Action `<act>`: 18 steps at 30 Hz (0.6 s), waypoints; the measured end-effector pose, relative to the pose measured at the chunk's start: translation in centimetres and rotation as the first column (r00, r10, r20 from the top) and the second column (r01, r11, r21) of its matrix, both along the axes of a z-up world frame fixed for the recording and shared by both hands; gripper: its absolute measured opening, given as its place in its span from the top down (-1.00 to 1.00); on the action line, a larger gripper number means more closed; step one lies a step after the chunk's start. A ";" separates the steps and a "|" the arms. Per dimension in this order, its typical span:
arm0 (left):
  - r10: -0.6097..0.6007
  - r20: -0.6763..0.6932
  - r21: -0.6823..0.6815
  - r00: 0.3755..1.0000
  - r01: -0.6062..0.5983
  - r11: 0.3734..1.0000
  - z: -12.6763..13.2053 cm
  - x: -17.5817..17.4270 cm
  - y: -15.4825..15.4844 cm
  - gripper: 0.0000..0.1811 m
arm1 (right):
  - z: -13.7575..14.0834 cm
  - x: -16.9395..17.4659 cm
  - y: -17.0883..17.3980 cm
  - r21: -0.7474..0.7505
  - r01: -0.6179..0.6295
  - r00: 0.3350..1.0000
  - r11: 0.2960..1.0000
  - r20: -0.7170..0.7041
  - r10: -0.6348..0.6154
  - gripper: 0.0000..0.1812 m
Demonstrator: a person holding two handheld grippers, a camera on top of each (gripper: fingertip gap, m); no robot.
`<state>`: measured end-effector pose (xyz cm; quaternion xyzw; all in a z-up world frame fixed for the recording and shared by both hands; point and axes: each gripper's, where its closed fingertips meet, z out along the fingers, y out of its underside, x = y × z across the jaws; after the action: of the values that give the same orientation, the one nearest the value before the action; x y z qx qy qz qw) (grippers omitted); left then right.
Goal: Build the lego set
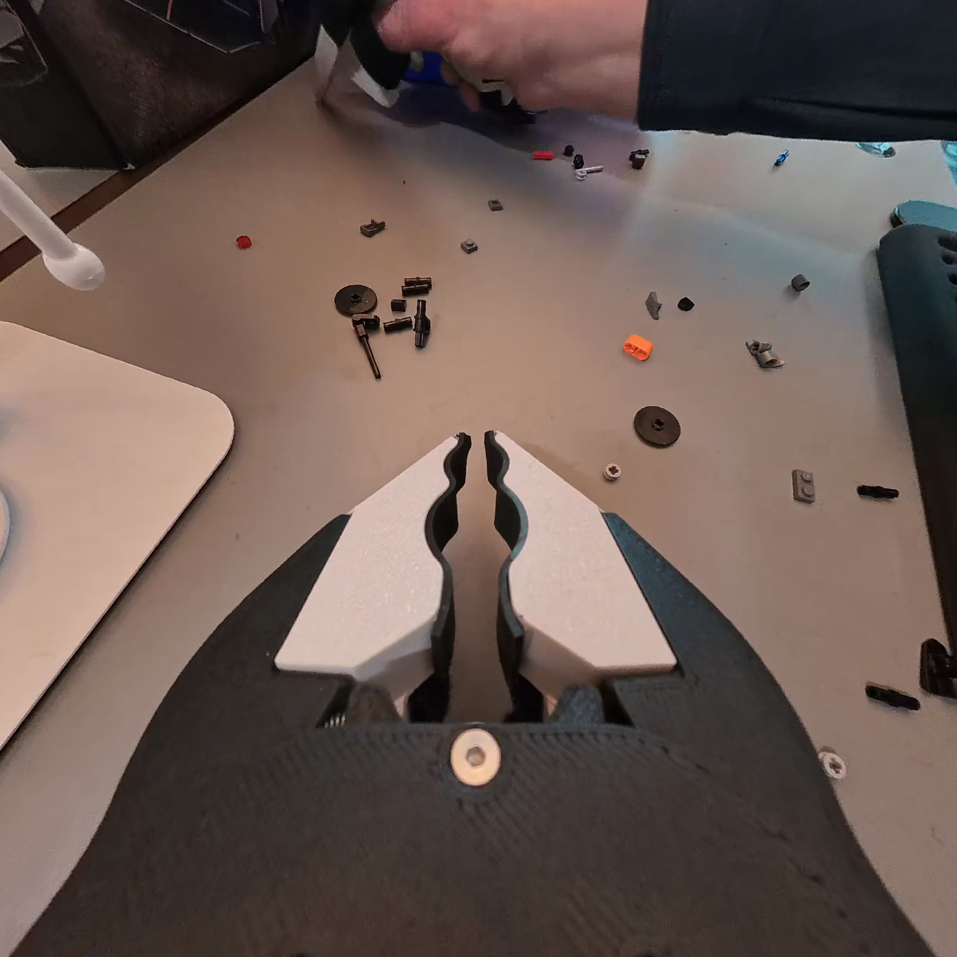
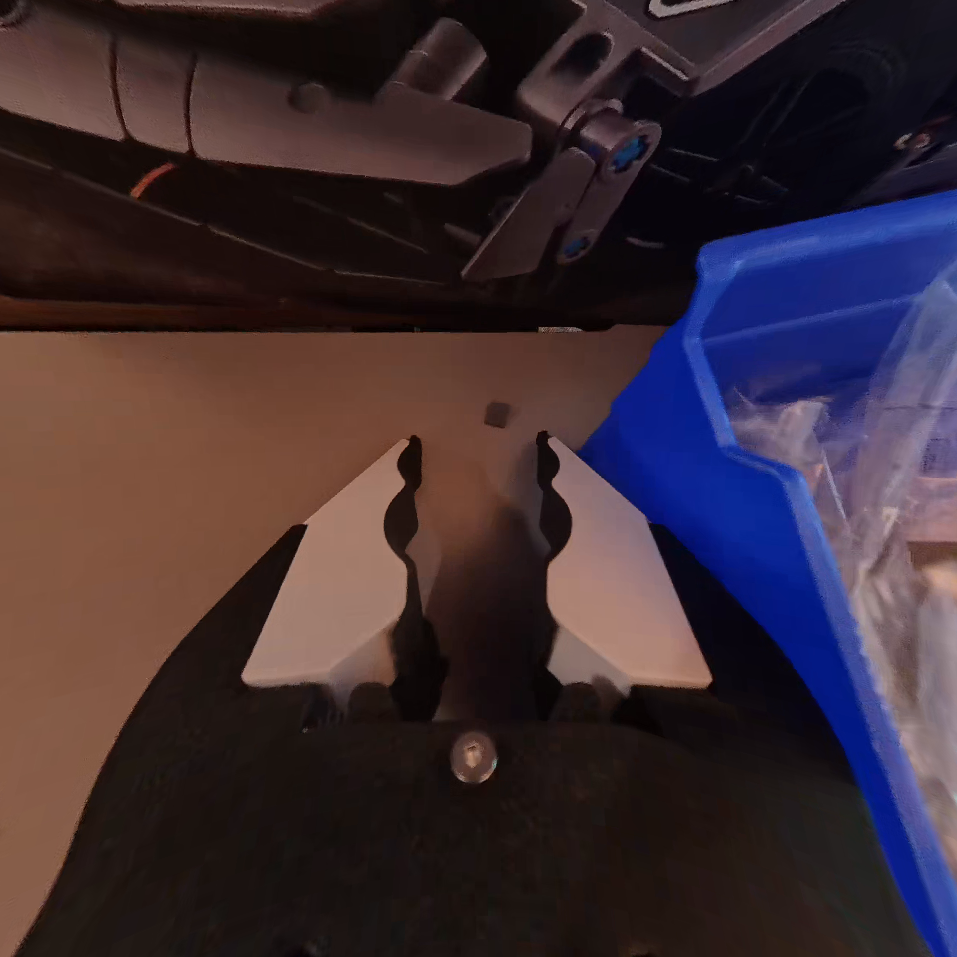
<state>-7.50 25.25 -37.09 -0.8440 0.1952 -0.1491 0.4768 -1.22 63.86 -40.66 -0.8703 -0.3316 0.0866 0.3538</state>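
In the left wrist view, the left gripper (image 1: 477, 440) fills the bottom; its jaws are almost shut and hold nothing. Loose lego pieces (image 1: 386, 316) lie across the worktop (image 1: 518, 321) in the middle.

In the right wrist view, the right gripper (image 2: 475, 440) has jaws wide apart, empty. A small grey piece (image 2: 497, 413) sits just ahead, beside the blue bin (image 2: 725, 492). Go slowly and centre it.

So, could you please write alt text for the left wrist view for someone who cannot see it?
The left gripper, fingers nearly closed and empty, hovers over a beige table scattered with small lego pieces, including an orange piece and a black disc. At the far edge, a person's hand holds another gripper.
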 end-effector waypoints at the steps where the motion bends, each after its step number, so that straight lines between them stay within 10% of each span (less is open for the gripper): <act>1: 0.000 0.002 0.000 1.000 0.000 1.000 0.0 0.0 0.0 0.95 | 0.0 -0.2 0.2 -0.008 0.010 1.000 1.000 -0.008 -0.010 0.56; 18: -0.003 0.010 0.005 1.000 0.003 1.000 0.1 0.0 0.0 0.95 | 1.0 -1.2 -3.0 -0.127 -0.075 0.989 0.989 -0.140 0.057 1.00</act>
<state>-7.55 25.29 -36.96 -0.8418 0.1944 -0.1537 0.4796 -2.39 60.81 -39.63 -0.8724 -0.3289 0.1792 0.3141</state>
